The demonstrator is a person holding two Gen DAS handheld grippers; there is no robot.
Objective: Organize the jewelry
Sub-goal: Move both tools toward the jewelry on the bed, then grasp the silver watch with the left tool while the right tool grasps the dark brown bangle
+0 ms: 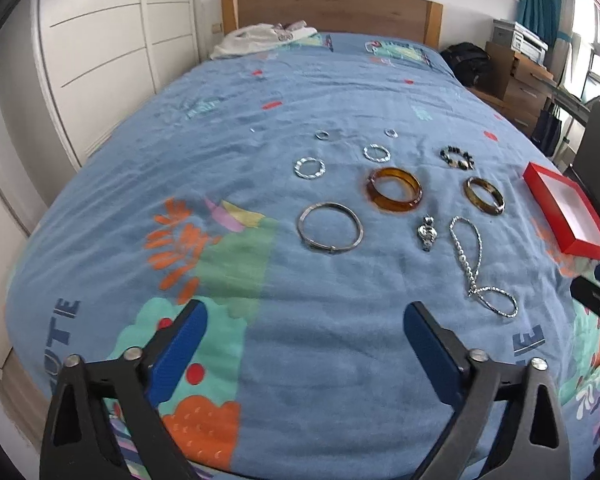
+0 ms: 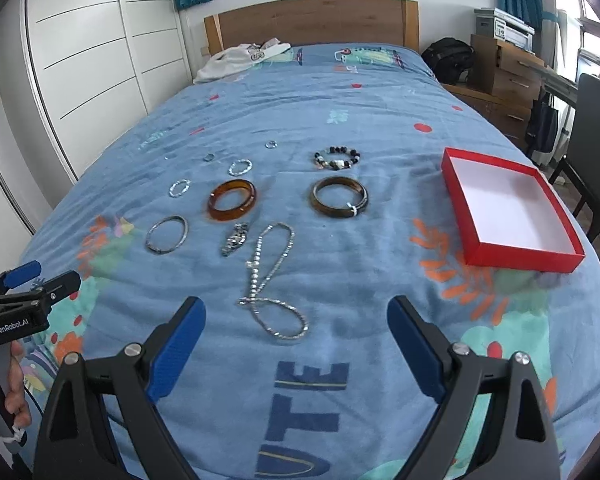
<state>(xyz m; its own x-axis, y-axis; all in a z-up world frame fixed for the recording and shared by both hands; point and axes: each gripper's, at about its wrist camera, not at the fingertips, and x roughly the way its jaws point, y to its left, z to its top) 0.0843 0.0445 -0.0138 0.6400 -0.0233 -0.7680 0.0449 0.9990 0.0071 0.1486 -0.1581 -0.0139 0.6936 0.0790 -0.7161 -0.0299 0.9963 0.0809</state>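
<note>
Jewelry lies spread on the blue bedspread (image 1: 280,120). An amber bangle (image 1: 394,189) (image 2: 232,199), a dark brown bangle (image 1: 484,195) (image 2: 339,197), a thin silver bangle (image 1: 330,228) (image 2: 167,234), a beaded bracelet (image 1: 457,157) (image 2: 337,158), a silver pendant (image 1: 427,233) (image 2: 234,239), a silver chain necklace (image 1: 480,268) (image 2: 271,280) and small silver rings (image 1: 309,167) (image 2: 240,167) lie apart. An empty red box (image 1: 568,210) (image 2: 508,208) sits to the right. My left gripper (image 1: 306,322) and right gripper (image 2: 296,316) are open and empty, above the near bedspread.
A wooden headboard (image 2: 312,20) and a white garment (image 2: 236,62) are at the far end. White wardrobe doors (image 2: 88,52) stand left. A black bag (image 2: 448,58), wooden drawers (image 2: 508,76) and a dark chair (image 2: 596,128) stand right of the bed.
</note>
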